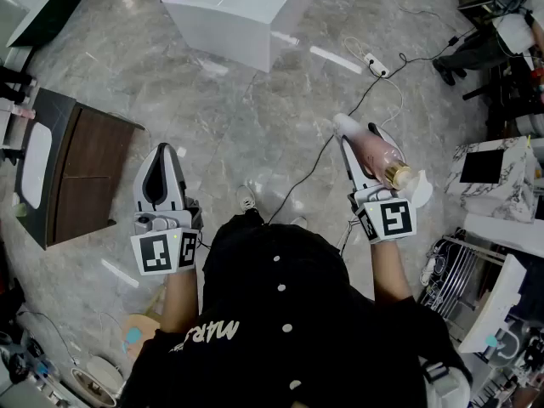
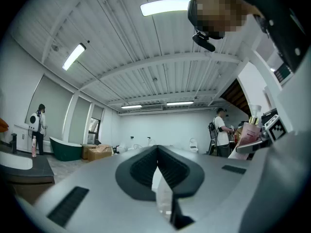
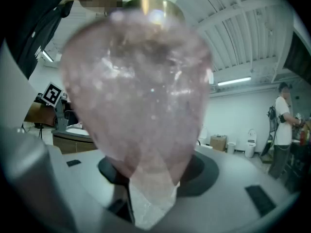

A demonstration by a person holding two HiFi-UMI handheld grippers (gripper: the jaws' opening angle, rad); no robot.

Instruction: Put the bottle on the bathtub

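In the head view my right gripper [image 1: 353, 138] is shut on a pink bottle [image 1: 376, 154], which lies along its jaws with a gold collar [image 1: 397, 176] and white cap toward my wrist. In the right gripper view the bottle [image 3: 141, 96] fills nearly the whole frame and hides the jaw tips. My left gripper [image 1: 163, 155] is held over the grey floor, shut and empty, and its dark pads [image 2: 146, 171] meet. A dark green bathtub [image 2: 67, 148] stands far off at the left of the left gripper view. The bottle [image 2: 249, 134] also shows at that view's right edge.
A dark wood vanity [image 1: 76, 172] with a white basin stands on the left. A white box [image 1: 242, 11] sits ahead, and a power strip [image 1: 376, 65] trails a cable across the floor. Racks and a marble-patterned box [image 1: 493, 168] crowd the right. A person [image 2: 222, 137] stands far off.
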